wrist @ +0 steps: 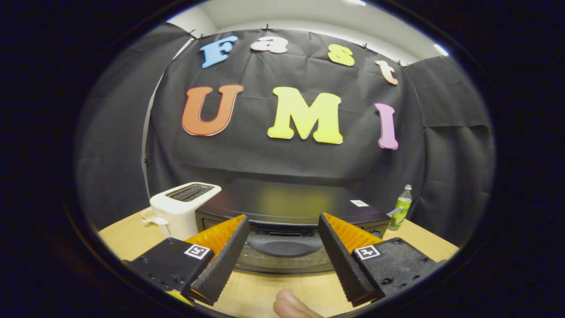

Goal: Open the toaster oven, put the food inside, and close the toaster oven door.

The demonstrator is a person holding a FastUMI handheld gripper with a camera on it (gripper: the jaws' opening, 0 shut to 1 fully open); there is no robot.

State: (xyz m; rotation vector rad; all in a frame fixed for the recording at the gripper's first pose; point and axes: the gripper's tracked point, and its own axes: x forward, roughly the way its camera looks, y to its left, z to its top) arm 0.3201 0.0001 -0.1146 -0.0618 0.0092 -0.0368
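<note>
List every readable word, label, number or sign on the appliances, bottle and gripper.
Toaster oven: white sticker on its top, too small to read.
Green bottle: label blurred.
Open hand-held gripper: square coded markers, patterns, no words.
White toaster: no text visible.

toaster oven (291, 207) door: partly behind fingers | food: hidden
</note>
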